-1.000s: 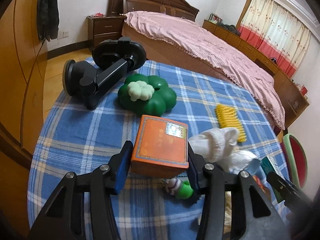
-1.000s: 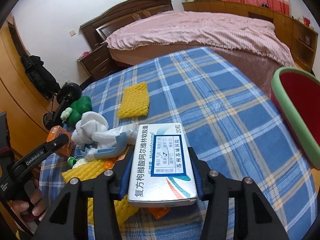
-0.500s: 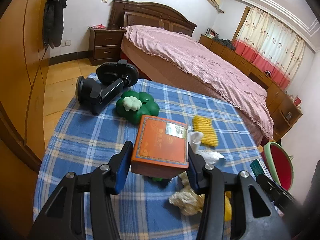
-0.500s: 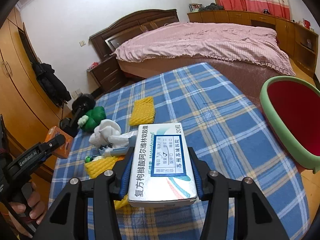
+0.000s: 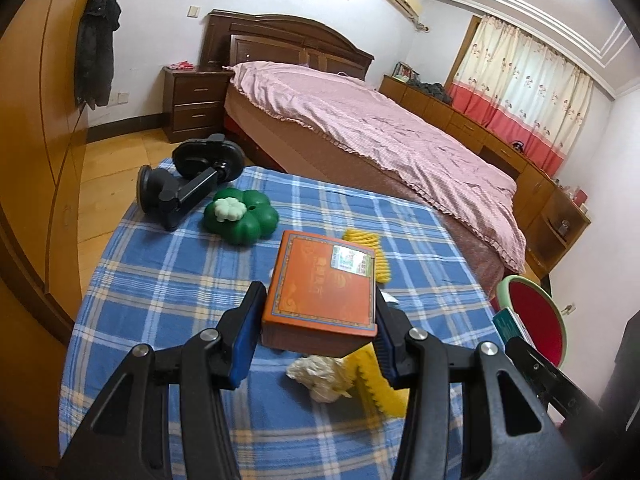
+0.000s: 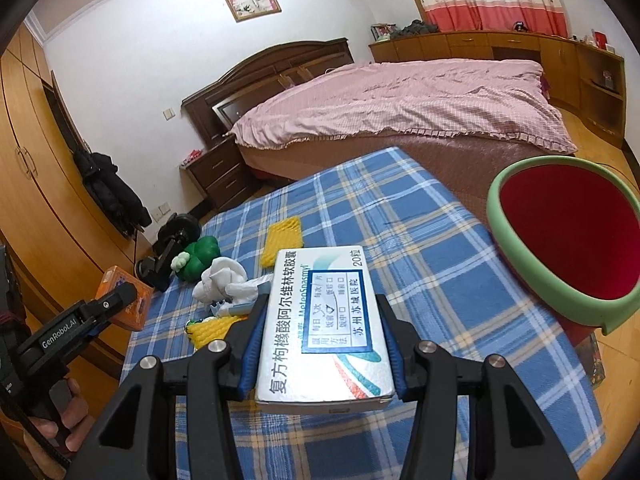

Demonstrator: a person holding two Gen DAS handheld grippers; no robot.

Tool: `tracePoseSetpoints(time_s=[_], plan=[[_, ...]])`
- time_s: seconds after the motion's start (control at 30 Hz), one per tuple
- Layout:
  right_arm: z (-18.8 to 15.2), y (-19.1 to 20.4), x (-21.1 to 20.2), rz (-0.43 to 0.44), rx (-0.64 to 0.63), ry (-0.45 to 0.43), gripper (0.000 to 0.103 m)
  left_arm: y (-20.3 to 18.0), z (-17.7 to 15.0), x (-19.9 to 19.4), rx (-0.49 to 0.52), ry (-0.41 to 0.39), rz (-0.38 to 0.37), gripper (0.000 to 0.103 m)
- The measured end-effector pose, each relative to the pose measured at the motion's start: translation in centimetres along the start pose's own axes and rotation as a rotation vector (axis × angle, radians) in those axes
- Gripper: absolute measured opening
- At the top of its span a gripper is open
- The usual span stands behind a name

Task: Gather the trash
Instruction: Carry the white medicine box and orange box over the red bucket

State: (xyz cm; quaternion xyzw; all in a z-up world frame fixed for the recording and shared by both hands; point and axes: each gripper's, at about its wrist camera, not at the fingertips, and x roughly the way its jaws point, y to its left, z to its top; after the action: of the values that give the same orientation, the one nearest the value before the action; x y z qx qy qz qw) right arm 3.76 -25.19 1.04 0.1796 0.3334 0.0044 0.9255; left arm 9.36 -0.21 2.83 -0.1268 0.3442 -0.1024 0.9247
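Note:
My left gripper (image 5: 316,336) is shut on an orange box (image 5: 322,286), held above the blue plaid table (image 5: 168,280). In the right wrist view my right gripper (image 6: 322,340) is shut on a white medicine box (image 6: 324,332) with blue print, also lifted off the table. The left gripper (image 6: 108,304) with its orange box (image 6: 128,300) shows at the left edge there. A red bin with a green rim (image 6: 568,236) stands off the table's right side; it appears too at the right in the left wrist view (image 5: 534,316). Crumpled white tissue (image 6: 220,280) and yellow foam pieces (image 6: 284,238) lie on the table.
A black phone holder (image 5: 188,184) and a green clover-shaped toy (image 5: 240,216) sit at the table's far left. A crumpled paper wad (image 5: 320,372) and a yellow foam net (image 5: 376,384) lie under the left gripper. A bed (image 5: 360,128) stands beyond the table, a wardrobe (image 5: 36,120) at the left.
Both grippers have risen and drawn back from the table with their boxes still held. More of the room and the red bin have come into view.

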Motion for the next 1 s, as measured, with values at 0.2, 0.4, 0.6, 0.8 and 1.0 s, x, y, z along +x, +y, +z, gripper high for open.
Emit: tracePoseSetpoints(time_s=[0.2, 0.4, 0.6, 0.8, 1.0], plan=[[0.2, -1.0, -1.4, -0.001, 0.015, -0.027, 0.053, -1.7, -0.1, -0.8, 0.019, -0.005, -0.029, 0.05], [0.3, -2.1, -2.6, -0.015, 0.031, -0.054, 0.053, -3.4, -0.2, -0.9, 0.041, 0.002, -0.06, 0.05], [0.6, -3.5, -3.9, -0.042, 0.051, -0.082, 0.053, -5.3, -0.6, -0.5, 0.062, 0.026, -0.105, 0.05], [1.1, -4.9, -5.0, -0.07, 0.069, -0.111, 0.053, -7.4, -0.7, 0.0, 0.091, 0.047, -0.142, 0.05], [1.6, -6.4, -5.9, -0.093, 0.085, -0.132, 0.053, -9.6, -0.8, 0.5, 0.121, 0.065, -0.179, 0.05]])
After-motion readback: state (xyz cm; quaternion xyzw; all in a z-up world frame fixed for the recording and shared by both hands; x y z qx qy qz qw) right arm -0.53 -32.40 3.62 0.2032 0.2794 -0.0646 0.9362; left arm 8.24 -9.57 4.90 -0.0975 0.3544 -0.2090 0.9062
